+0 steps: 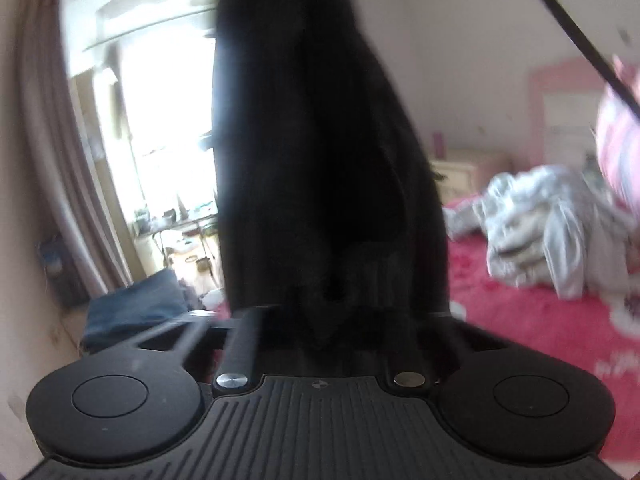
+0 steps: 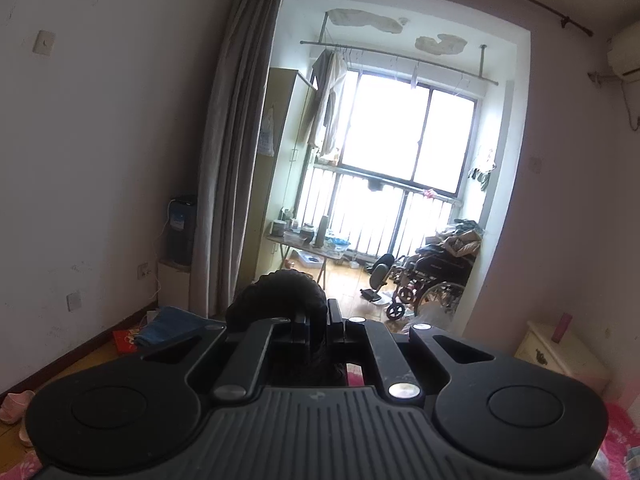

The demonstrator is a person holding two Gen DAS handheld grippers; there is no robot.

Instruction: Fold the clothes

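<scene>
A black garment (image 1: 312, 140) fills the middle of the left wrist view. It hangs down from the top of the frame into my left gripper (image 1: 336, 320). The cloth hides the fingertips, and the jaws look shut on it. In the right wrist view my right gripper (image 2: 318, 320) is shut, its fingers (image 2: 300, 324) close together on a bunched fold of the same black garment (image 2: 276, 292), which bulges up above them. The picture in the left wrist view is blurred.
A heap of grey-white clothes (image 1: 540, 232) lies on the red-pink bedspread (image 1: 520, 320) to the right. A pink sleeve (image 1: 620, 140) and a black cable (image 1: 580, 40) show at the far right. A blue bundle (image 2: 172, 328) lies near the curtain (image 2: 236, 160). A cream nightstand (image 2: 560, 356) and a wheelchair (image 2: 432, 280) stand beyond.
</scene>
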